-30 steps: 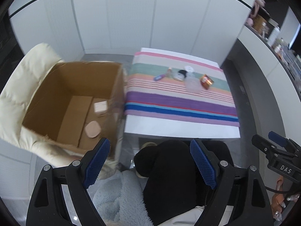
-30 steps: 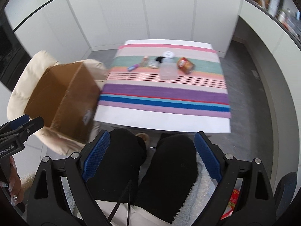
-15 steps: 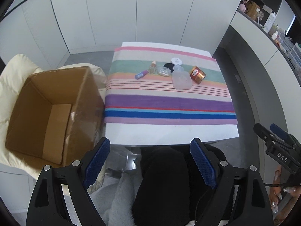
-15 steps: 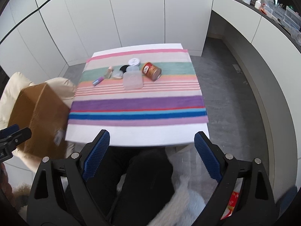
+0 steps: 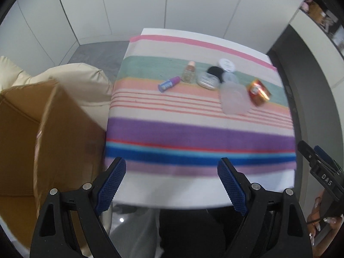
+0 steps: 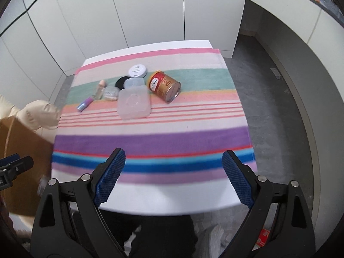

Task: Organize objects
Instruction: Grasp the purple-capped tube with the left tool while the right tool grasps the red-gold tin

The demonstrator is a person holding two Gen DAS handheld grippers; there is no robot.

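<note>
The left gripper, its blue-padded jaws spread wide and empty, hangs over the near edge of a white table with a striped cloth. Far across lie a purple tube, small glass bottle, translucent plastic lid and red-gold tin. An open brown cardboard box stands left.

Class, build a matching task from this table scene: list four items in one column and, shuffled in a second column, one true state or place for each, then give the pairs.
Items
1. tin can
2. purple tube
3. cardboard box
4. clear plastic lid

States or places
A. beside the table, on a cream cushion
B. lying on its side, red and gold
C. leftmost item on the striped cloth
D. flat, see-through

Pairs: 1-B, 2-C, 3-A, 4-D
</note>
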